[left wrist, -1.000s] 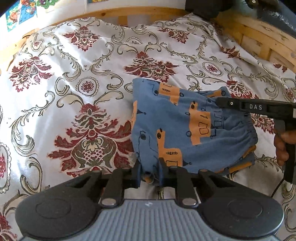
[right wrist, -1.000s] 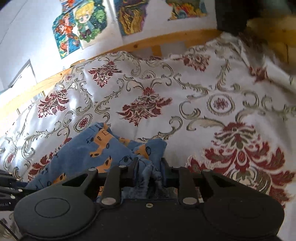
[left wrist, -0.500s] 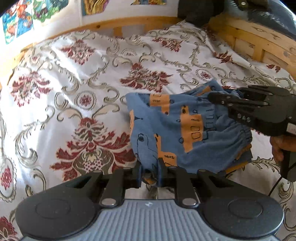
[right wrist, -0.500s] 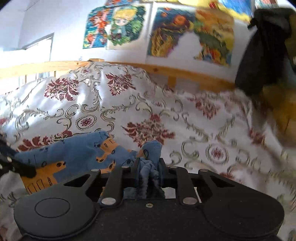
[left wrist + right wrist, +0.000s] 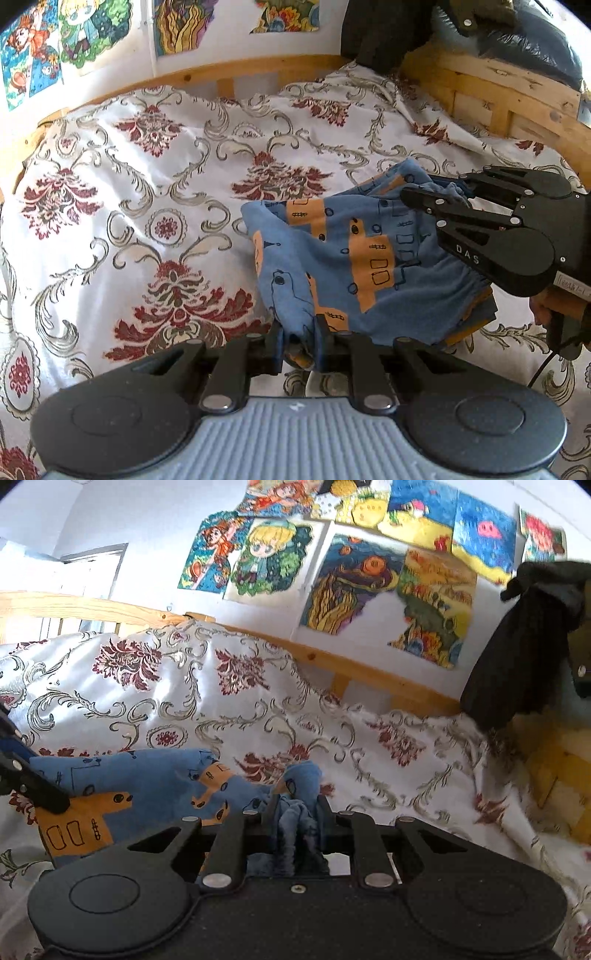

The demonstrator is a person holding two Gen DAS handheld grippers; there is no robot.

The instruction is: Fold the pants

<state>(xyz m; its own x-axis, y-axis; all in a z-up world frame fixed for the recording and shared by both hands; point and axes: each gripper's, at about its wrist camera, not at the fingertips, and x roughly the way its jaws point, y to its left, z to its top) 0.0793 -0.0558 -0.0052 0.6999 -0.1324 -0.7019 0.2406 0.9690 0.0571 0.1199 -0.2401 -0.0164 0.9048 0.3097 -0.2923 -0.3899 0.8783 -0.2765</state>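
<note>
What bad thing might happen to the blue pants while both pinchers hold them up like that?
The left gripper pinches only a small tuck of the pants, so that edge might slip out. The right gripper holds a bunched wad, so the fold could land crooked on the bedspread.

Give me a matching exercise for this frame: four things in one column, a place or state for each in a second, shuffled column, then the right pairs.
Things
1. left gripper
2. right gripper
3. pants
4. posters

Places or states
A. taped on the white wall above the bed frame
B. blue with orange trucks, held up off the bedspread between both tools
C. shut on a bunched, gathered edge of fabric
D. shut on a lower corner of the cloth

Pairs: 1-D, 2-C, 3-B, 4-A
</note>
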